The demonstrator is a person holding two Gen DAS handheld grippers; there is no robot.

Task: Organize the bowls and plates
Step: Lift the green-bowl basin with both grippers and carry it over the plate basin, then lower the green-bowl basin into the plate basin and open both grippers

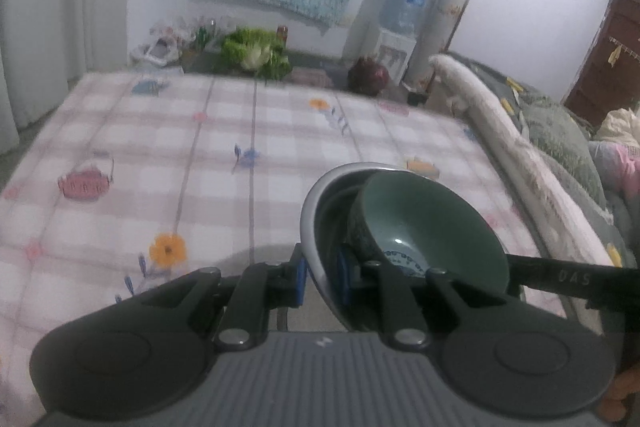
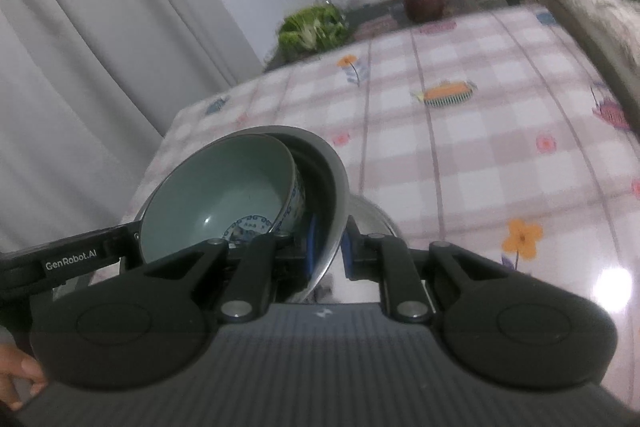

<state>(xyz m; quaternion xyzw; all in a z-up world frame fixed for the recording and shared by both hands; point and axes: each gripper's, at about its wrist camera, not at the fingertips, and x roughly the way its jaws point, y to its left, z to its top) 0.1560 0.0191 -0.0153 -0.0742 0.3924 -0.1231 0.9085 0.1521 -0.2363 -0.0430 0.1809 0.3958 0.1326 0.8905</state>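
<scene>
Both hand-held grippers, left [image 1: 322, 279] and right [image 2: 327, 247], pinched the round steel bowl's [image 1: 316, 211] rim; a green ceramic bowl [image 1: 432, 223] sat inside, above the checked table [image 1: 160, 155].

Two nested bowls, held up over the table

A green bowl [image 1: 436, 223] with a blue-patterned base sits tilted inside a steel bowl [image 1: 316, 227]; both are lifted clear of the checked tablecloth [image 1: 200, 155], near its front edge, the steel rim pinched on opposite sides.

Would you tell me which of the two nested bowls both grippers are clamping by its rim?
The outer metal bowl; the green ceramic bowl merely sits inside it, ungripped.
</scene>
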